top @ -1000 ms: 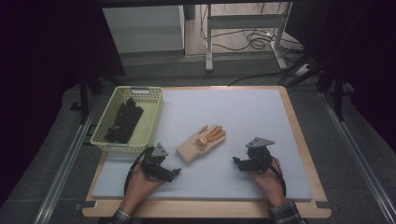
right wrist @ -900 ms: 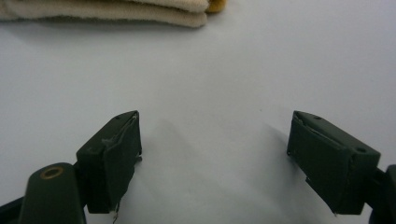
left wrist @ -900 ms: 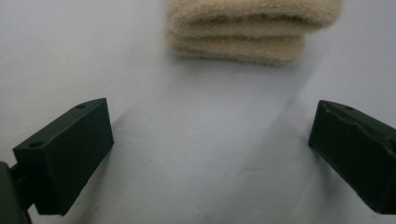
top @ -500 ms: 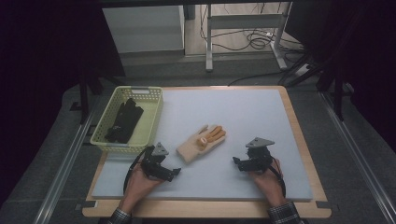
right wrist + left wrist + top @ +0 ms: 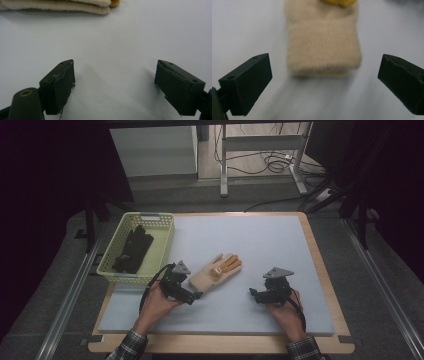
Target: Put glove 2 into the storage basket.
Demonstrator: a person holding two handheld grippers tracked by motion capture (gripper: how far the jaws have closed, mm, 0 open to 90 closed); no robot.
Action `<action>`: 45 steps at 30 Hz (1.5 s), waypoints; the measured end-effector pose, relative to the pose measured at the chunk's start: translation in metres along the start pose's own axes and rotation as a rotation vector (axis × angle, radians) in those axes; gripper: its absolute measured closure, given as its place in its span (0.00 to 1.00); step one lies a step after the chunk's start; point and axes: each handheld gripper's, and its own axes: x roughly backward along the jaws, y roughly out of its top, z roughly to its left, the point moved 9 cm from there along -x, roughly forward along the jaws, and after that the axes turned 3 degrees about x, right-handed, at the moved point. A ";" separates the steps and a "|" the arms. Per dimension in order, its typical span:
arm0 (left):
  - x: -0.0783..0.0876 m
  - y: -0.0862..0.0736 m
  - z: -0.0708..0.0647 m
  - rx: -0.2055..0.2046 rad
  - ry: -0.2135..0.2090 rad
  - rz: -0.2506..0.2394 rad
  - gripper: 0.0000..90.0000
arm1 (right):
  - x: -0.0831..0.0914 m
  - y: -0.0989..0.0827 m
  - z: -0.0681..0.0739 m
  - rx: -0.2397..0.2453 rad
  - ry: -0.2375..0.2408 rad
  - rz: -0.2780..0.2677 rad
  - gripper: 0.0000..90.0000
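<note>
Glove point(image 5: 217, 271) right of basket point(image 5: 162, 246)

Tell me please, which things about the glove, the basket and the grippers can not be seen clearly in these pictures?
- Glove, left gripper view: blurred, fingers cut off by the top edge.
- Glove, right gripper view: top edge leaves just the cuff.
- Dark items in the basket, high view: too small and dark to identify.
- Left gripper, high view: too small to judge its gap to the glove.

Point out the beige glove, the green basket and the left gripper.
beige glove point(image 5: 214, 273): high view, on its palm.
green basket point(image 5: 148, 216): high view, on its far rim.
left gripper point(image 5: 322, 85): left gripper view, midway between its open fingers.
</note>
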 end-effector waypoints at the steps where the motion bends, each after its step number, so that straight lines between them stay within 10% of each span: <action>1: -0.003 0.004 0.000 -0.003 -0.003 0.005 0.00 | 0.000 0.000 0.000 0.001 0.000 0.000 0.18; 13: -0.045 0.045 0.000 -0.052 0.015 0.098 0.00 | 0.000 0.000 0.000 0.001 -0.001 0.000 0.18; 23: -0.075 0.045 0.008 -0.075 0.000 0.192 0.00 | 0.000 0.000 0.000 0.002 -0.001 0.000 0.18; 28: -0.074 0.044 0.005 -0.100 0.012 0.215 0.12 | 0.000 0.000 0.000 0.002 -0.001 0.000 0.18; 36: -0.066 0.045 0.001 -0.068 0.016 0.206 0.62 | 0.000 0.000 0.000 0.003 -0.002 -0.001 0.18; 45: -0.059 0.053 0.001 -0.028 0.034 0.185 0.67 | 0.000 0.000 0.000 0.003 -0.002 0.000 0.18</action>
